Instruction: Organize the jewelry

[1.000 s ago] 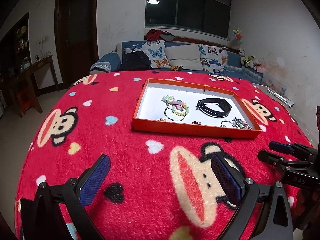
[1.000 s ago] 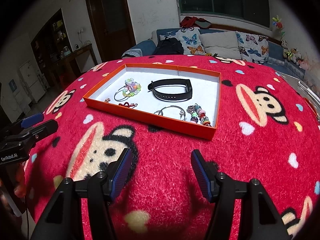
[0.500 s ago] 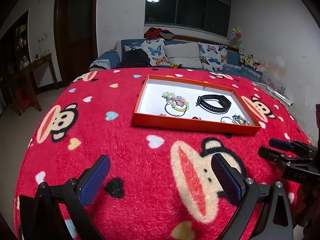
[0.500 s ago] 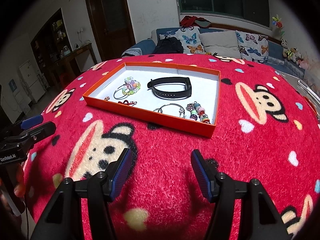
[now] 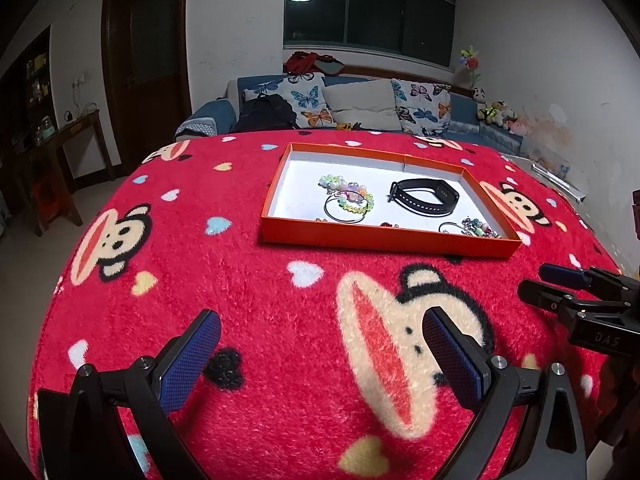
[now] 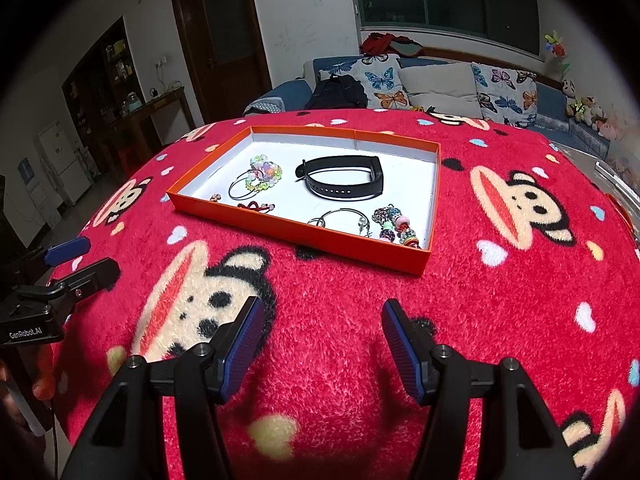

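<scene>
Both grippers hovering over red blanket, nothing held.
L gripper [image 5: 320, 354] & R gripper [image 6: 320, 340] are sitting at lower frame w/ jaws wide apart, empty. Orange tray [image 6: 296, 226] is lying upper center on the monkey-print blanket [image 6: 500, 300], holding black watch band [image 6: 340, 184], pastel bead bracelet [image 6: 264, 174], charm bracelet [image 6: 396, 226].

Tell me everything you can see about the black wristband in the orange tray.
The black wristband looks like a matte rubbery fitness band, closed into a flattened loop, with a wider block at one end and a row of small holes along the strap. It lies flat on the white floor of the orange tray, toward the far middle, apart from the beaded bracelets. Neither gripper is near it.
</scene>
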The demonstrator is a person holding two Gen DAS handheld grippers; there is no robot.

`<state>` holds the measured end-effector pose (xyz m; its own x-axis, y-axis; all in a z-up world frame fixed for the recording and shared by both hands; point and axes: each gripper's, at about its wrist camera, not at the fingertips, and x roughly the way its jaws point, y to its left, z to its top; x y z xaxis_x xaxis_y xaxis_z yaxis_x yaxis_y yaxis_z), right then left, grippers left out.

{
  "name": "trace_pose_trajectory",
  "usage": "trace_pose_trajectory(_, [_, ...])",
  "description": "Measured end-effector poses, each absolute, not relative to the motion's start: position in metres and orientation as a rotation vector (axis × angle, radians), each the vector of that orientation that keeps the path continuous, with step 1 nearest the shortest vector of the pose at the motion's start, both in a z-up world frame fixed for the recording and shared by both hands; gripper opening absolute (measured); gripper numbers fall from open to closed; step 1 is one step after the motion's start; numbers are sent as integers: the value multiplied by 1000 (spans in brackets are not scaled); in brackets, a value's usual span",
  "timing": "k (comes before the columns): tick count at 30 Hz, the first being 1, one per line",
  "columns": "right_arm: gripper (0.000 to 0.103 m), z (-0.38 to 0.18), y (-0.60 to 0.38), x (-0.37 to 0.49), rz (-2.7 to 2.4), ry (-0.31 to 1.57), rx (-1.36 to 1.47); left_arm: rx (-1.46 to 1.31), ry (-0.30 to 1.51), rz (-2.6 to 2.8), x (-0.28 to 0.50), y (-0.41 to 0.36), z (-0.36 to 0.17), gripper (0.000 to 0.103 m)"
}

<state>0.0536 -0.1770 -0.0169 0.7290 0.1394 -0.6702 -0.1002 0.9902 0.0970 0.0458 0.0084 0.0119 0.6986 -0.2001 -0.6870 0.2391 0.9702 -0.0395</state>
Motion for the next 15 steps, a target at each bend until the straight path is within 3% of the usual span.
trace_pose_trajectory(15, [67, -17, -175, 56, 134, 729, 59, 76, 716, -247, 56, 12, 14, 103])
